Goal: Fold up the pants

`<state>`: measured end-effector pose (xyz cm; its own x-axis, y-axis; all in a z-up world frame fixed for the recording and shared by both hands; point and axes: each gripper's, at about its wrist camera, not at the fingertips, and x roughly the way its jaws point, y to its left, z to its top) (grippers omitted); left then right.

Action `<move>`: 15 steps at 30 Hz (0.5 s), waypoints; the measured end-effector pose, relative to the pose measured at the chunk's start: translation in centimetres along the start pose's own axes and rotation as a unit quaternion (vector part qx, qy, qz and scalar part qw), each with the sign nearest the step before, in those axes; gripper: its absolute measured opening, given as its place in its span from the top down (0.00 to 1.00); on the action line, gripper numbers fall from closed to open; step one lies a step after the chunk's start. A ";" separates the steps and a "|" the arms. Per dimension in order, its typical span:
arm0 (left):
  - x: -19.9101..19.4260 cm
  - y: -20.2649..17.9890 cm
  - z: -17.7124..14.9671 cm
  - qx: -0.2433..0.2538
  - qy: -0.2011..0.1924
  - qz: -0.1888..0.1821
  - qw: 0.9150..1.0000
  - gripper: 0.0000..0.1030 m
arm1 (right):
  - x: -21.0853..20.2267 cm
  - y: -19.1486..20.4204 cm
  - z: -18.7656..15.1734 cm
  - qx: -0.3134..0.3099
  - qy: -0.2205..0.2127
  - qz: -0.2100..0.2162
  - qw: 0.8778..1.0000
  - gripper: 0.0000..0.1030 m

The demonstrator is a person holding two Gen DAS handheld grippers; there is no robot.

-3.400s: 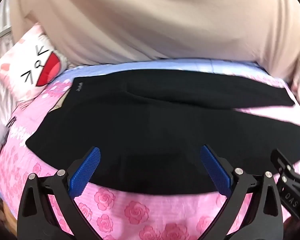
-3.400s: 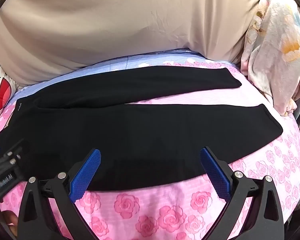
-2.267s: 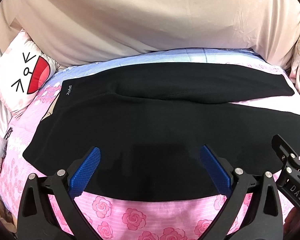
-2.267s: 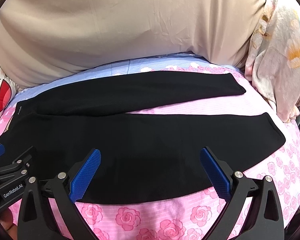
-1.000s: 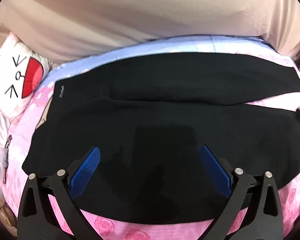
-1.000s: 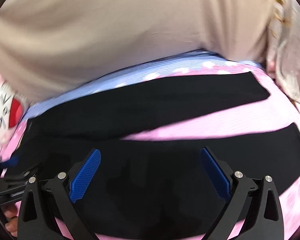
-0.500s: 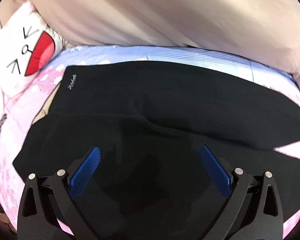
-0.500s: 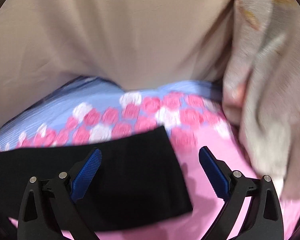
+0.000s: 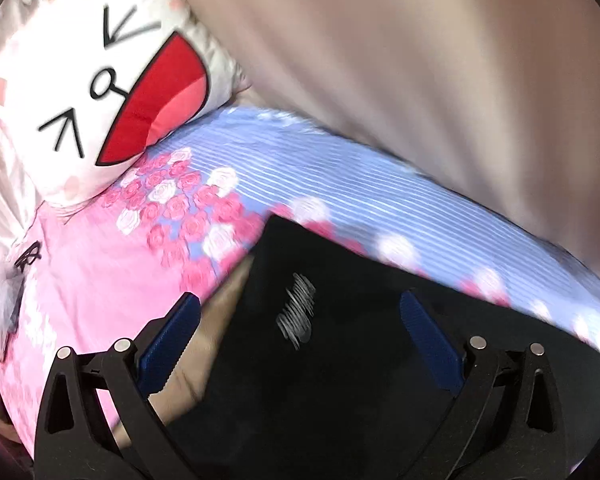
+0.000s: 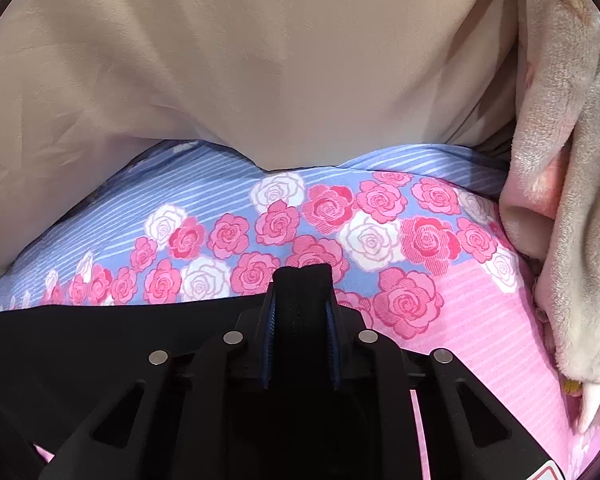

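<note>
Black pants (image 9: 340,380) lie flat on a rose-print bed sheet (image 9: 100,288). In the left wrist view my left gripper (image 9: 300,332) is open, its blue pads on either side of the waistband's far corner, where a small white logo (image 9: 296,312) shows. In the right wrist view my right gripper (image 10: 300,308) is shut on the far leg's cuff corner (image 10: 302,280), which bunches up between the pads. The rest of that leg (image 10: 100,344) runs off to the left.
A beige quilt (image 10: 260,60) is piled along the far side of the bed. A white cartoon-face pillow (image 9: 100,80) sits at the far left. A fleece blanket (image 10: 572,200) hangs at the right.
My left gripper moved left and forward to the waistband corner and stays open. My right gripper went down on the far leg's cuff and closed on it.
</note>
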<state>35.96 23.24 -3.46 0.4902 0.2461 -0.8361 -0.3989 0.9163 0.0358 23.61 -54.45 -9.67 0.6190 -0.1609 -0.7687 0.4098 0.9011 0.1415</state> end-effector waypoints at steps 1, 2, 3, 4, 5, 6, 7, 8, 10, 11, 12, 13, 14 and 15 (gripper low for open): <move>2.2 0.5 1.0 -0.006 0.030 -0.010 0.999 0.05 | -0.1 0.1 -0.1 0.003 -0.001 0.000 1.000 0.82; 3.8 0.9 1.5 -0.015 0.054 -0.028 0.998 0.05 | -0.3 0.1 -0.1 0.007 -0.002 -0.002 1.000 0.82; 5.5 1.1 1.8 -0.020 0.080 -0.046 0.996 0.05 | -0.3 0.2 -0.2 0.010 -0.001 -0.003 1.000 0.82; 6.6 1.3 2.1 -0.026 0.093 -0.043 0.994 0.07 | -0.4 0.3 -0.3 0.014 -0.001 -0.005 1.000 0.82; 7.6 1.3 2.1 -0.025 0.099 -0.035 0.994 0.08 | -0.4 0.3 -0.3 0.018 0.000 -0.007 1.000 0.82; 7.9 1.1 2.1 -0.020 0.100 -0.037 0.994 0.13 | -0.5 0.5 -0.6 0.021 0.002 -0.009 1.000 0.82; 7.6 0.7 2.1 -0.009 0.088 -0.038 0.995 0.35 | -0.7 0.5 -0.7 0.023 0.002 -0.011 1.000 0.82; 6.7 0.3 2.3 0.005 0.069 -0.042 0.997 0.67 | -0.9 0.4 -0.8 0.026 0.001 -0.010 1.000 0.82; 4.8 0.1 2.4 0.019 0.055 -0.056 0.997 0.80 | -1.7 0.7 -0.8 0.032 -0.007 -0.008 0.999 0.82; 3.5 0.2 2.4 0.024 0.043 -0.064 0.997 0.80 | -2.4 0.8 -0.8 0.034 -0.013 -0.004 0.999 0.82; 2.5 0.3 2.2 0.029 0.033 -0.066 0.997 0.81 | -3.5 1.0 -0.9 0.035 -0.025 0.002 0.999 0.82; 0.6 0.8 1.9 0.036 0.014 -0.074 0.997 0.81 | -4.7 0.7 -1.0 0.035 -0.035 0.009 0.999 0.82; -1.0 1.3 1.5 0.038 0.000 -0.082 0.996 0.81 | -5.4 0.6 -0.9 0.035 -0.042 0.014 0.998 0.82; -3.4 2.1 0.8 0.039 -0.017 -0.101 0.994 0.81 | -6.5 0.7 -0.9 0.033 -0.050 0.021 0.998 0.83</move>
<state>34.06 24.59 -0.07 0.5813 0.0635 -0.8112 -0.2289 0.9694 -0.0881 19.26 -52.38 -5.17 0.6991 -0.1669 -0.6953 0.4242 0.8796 0.2153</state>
